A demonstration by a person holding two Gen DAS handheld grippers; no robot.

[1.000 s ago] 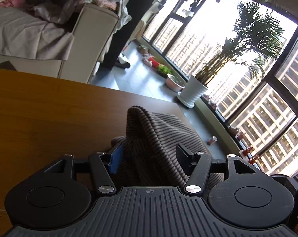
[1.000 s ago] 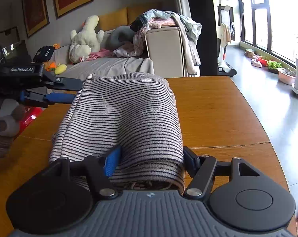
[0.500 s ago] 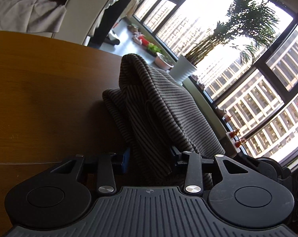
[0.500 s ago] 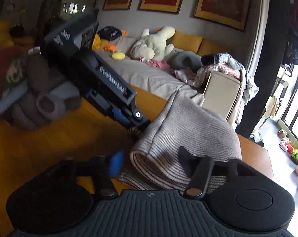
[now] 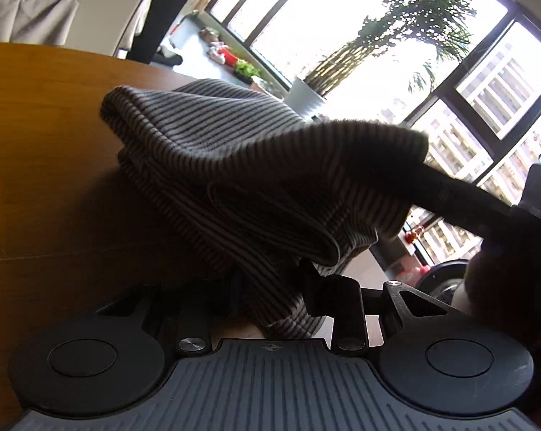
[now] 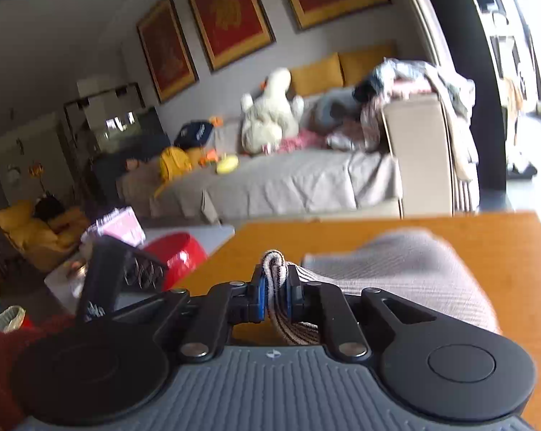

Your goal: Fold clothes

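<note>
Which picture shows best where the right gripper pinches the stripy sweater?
The right wrist view: the right gripper is shut on a bunched edge of the sweater, with the blue pads clear. The left wrist view shows the sweater's dark folds, with that gripper's tip hidden inside the cloth.

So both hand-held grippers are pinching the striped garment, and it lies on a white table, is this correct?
Not quite: the table is orange-brown wood, not white, as the right wrist view shows. The rest holds: the right hand-held gripper and the left hand-held gripper both pinch the striped garment.
</note>
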